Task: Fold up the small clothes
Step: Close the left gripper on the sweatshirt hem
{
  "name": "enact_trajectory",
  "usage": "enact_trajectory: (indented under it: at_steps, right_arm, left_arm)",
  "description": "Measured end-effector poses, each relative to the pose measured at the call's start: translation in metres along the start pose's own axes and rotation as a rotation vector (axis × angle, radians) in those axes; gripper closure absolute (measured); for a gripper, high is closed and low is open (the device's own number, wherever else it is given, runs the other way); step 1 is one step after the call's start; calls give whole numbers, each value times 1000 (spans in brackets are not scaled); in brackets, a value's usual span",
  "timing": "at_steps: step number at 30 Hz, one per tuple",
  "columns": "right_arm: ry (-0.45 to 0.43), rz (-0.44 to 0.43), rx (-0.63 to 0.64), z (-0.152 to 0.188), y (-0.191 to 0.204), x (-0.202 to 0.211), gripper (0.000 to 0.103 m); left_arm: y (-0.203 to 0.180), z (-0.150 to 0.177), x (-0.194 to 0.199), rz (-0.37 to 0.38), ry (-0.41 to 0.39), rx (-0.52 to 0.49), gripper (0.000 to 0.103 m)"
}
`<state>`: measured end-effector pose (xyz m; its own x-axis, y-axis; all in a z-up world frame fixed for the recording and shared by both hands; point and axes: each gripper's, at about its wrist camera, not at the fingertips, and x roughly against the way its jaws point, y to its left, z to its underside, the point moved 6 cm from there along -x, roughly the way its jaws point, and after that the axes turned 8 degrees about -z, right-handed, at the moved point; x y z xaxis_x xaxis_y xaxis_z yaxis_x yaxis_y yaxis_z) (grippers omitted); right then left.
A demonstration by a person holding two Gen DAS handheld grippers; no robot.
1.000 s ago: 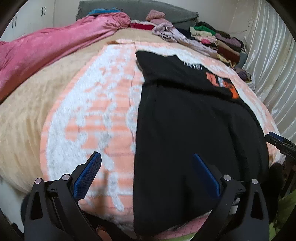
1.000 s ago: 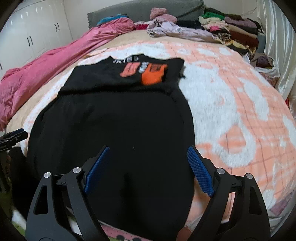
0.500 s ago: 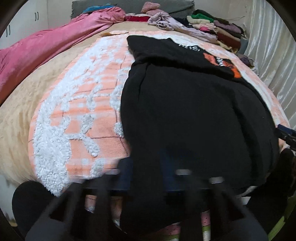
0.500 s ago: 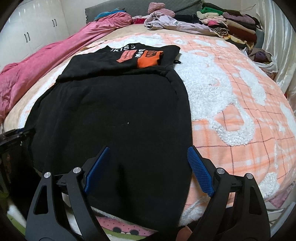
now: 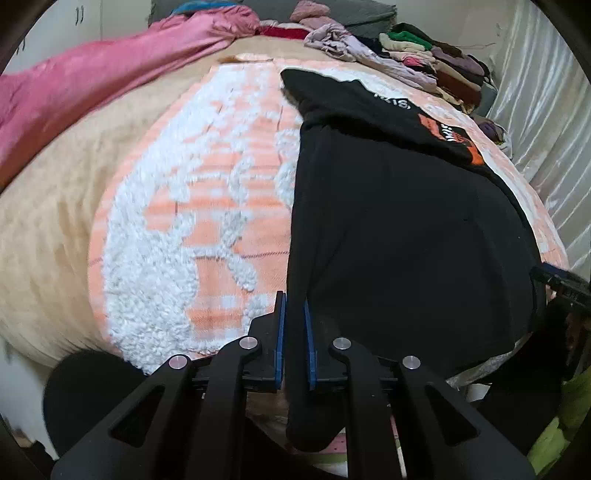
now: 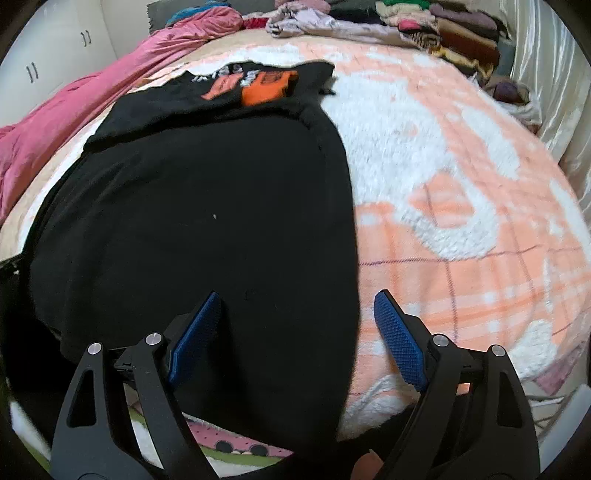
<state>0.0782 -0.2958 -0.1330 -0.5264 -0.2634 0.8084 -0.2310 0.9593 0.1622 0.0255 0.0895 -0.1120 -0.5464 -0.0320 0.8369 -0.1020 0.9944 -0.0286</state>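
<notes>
In the left wrist view we see the black garment (image 5: 406,229) spread along the orange-and-white blanket (image 5: 207,206), its printed orange patch at the far end and its near hem hanging over the blanket's near edge. Our left gripper (image 5: 293,314) has its blue pads pinched on the garment's near left edge, the dark cloth running down between them. A second ago those pads stood wide apart above the blanket and the hem; half a second ago they were a blur of closing. Beyond the blanket lies a pink quilt (image 5: 110,85), and at the blanket's far right corner sits a pile of folded clothes (image 5: 436,62). We see no bin or basket holding anything. The tip of the right gripper (image 5: 557,280) peeks in at the garment's right edge.

In the right wrist view the same black garment (image 6: 199,229) covers the blanket's (image 6: 461,192) left part, orange patch toward the far end. Our right gripper (image 6: 295,306) hovers with its pads spread wide, the left one over the dark cloth, the right one over bare blanket, the garment's right edge between them and nothing gripped. That spread matches a second ago. The clothes pile (image 6: 443,26) lines the blanket's far edge; the pink quilt (image 6: 92,99) lies left of it.
</notes>
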Motion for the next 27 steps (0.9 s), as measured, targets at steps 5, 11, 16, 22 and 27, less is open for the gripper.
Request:
enact_trajectory:
  at_steps: [5,11,16,22,27]
  right_arm:
    - [-87,-84,105,-13,38,20,25]
    - [-33,-145,236,-4,82,2,25]
    - [83,-111,253,18,88,-21,25]
    - [122,-60,279,33,85,-22,24]
    - [83,-114,252,30,85,-8,24]
  left_arm:
    - [-12,-8,19,-25,-51,-31,91]
    - [-38,-9,16,-27,-56,-95,78]
    - [-49,10,-8,-42,18,-160,67]
    - [-40,13,-7,-28,19,-146,65]
    - [-34,6,10,-23,-23,-120,61]
